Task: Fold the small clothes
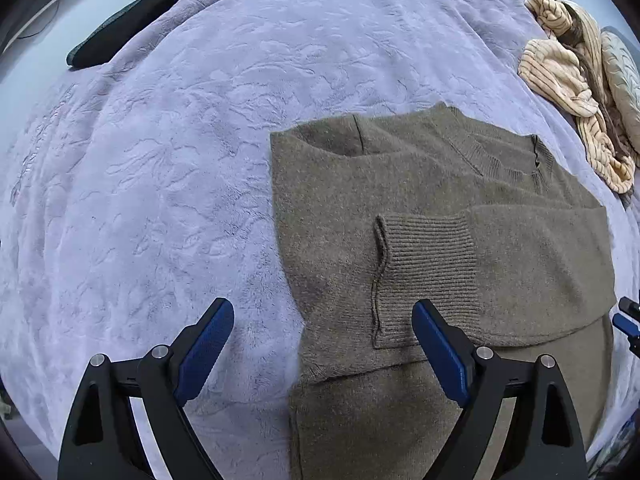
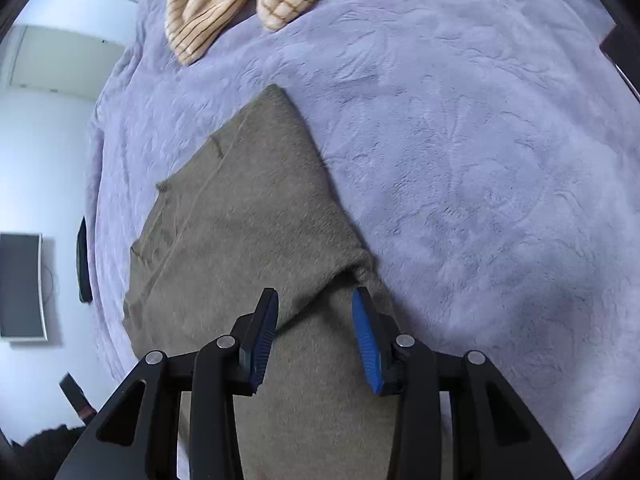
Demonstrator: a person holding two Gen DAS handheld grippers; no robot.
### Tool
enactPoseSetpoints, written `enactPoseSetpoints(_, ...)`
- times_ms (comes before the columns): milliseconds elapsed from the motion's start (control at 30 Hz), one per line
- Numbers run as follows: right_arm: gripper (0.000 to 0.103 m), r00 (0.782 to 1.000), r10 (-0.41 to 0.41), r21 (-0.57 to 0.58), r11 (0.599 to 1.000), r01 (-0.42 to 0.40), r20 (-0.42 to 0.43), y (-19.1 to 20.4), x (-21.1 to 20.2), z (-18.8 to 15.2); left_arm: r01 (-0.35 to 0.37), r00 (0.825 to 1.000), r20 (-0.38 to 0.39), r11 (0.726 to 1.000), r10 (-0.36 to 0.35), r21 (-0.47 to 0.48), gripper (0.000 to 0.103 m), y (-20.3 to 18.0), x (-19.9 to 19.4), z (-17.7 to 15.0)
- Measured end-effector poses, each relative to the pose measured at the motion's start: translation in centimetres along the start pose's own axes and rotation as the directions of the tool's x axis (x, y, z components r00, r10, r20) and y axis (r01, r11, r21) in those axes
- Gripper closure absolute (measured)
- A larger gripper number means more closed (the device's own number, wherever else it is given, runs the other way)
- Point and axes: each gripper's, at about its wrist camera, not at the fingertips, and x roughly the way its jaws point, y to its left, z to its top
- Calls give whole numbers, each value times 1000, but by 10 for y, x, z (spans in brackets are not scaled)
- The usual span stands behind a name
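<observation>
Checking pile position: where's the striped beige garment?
Striped beige garment lies bunched at the blanket's far right edge in the left wrist view, beyond the brown sweater.

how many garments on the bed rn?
2 I can separate: olive-brown sweater under both grippers, sleeves folded in; cream striped garment heaped at the blanket's far edge. That heap may hide more.
</observation>
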Motion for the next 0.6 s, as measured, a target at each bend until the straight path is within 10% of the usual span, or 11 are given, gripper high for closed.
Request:
enactPoseSetpoints(433,61,995,-78,-398,916,48,-60,122,52,-32,-36,999,10,993,37,-112,12,19,13,27)
enactPoseSetpoints(600,61,985,-144,-434,896,88,-96,120,77,-40,-149,989,8,989,149,-12,12,13,40,32)
